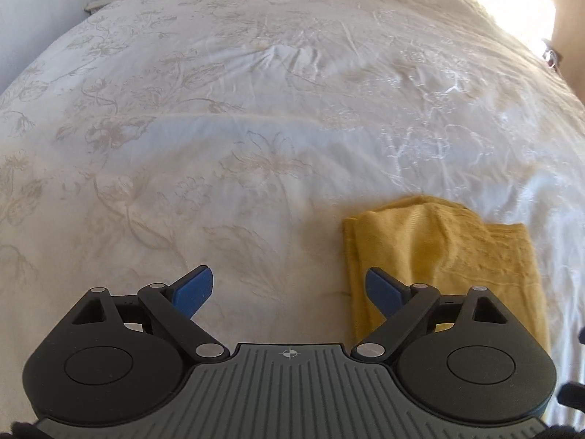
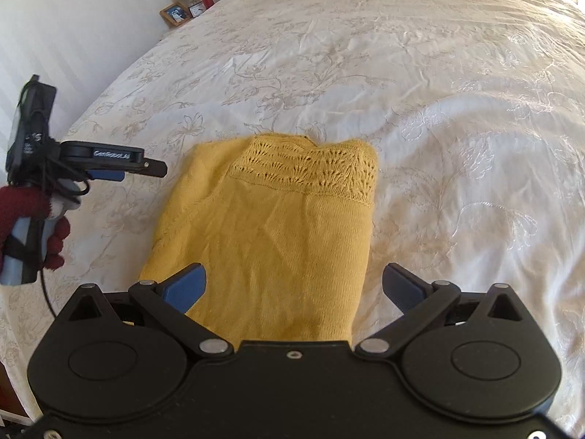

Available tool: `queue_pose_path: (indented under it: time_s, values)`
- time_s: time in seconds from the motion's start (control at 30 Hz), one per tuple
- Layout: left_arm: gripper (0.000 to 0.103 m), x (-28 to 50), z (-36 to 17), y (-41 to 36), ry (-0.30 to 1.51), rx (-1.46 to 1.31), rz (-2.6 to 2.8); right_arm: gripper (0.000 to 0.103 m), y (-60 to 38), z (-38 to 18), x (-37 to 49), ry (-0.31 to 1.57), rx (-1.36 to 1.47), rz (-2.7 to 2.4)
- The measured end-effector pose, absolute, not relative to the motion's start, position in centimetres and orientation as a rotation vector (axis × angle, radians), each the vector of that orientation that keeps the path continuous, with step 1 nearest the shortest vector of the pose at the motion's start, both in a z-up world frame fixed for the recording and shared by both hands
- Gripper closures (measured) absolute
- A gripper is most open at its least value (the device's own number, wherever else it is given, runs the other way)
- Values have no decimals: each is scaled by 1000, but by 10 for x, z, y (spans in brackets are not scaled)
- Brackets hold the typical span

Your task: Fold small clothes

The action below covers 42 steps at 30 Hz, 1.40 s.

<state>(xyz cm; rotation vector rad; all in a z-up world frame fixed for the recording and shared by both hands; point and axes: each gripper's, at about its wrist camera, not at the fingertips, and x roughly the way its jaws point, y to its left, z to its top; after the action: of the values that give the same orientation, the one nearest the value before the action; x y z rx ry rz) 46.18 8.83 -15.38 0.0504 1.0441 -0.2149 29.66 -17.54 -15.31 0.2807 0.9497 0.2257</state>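
apparently the yellow sweater [image 2: 270,226] already lay folded into a narrow rectangle on the bedspread [image 2: 438,91]. the right gripper [image 2: 294,285] hovered over it, jaws wide and empty; the left gripper [image 1: 289,289] hung beside it, likewise spread. perhaps one more fold was left.

Left gripper [image 1: 289,289] and right gripper [image 2: 294,285] both hang with jaws spread wide, gripping nothing.

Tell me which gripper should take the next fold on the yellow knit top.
Right, probably. The right gripper is open directly over the yellow knit top, its fingers straddling the near part. The left gripper, also open, sits mostly over the bare bedspread, beside the top's left edge.
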Motion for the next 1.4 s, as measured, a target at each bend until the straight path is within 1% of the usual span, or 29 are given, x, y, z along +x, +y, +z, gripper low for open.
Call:
queue_pose_path:
  time_s: [0.2,0.37,0.43,0.5,0.57,0.67,0.73,0.87,1.07,1.27,1.4]
  values:
    - [11,463,-168,54,1059,79,-318,1,-190,-168,341,983,300,199]
    - [11,481,-193,43,1091,155,-294,1,-203,-191,381,1047,285,136]
    - [6,487,-202,46,1118,144,-306,1,-210,-203,396,1093,268,103]
    - [4,493,-205,52,1131,124,-311,1,-217,-212,408,1122,250,83]
    - [1,495,-208,57,1134,118,-317,1,-222,-217,417,1144,235,82]
    - [0,499,-209,62,1137,122,-330,1,-221,-216,423,1150,190,91]
    - [0,501,-207,65,1143,105,-338,1,-221,-214,421,1149,188,92]
    - [1,490,-191,75,1104,76,-318,1,-228,-198,406,1080,261,104]
    - [1,451,-176,98,1138,-112,-336,1,-233,-183,365,1022,366,160]
    - [1,400,-180,102,1197,-196,-359,1,-230,-184,336,1025,443,205]
    - [1,383,-188,94,1227,-221,-387,1,-230,-187,332,1033,477,220]
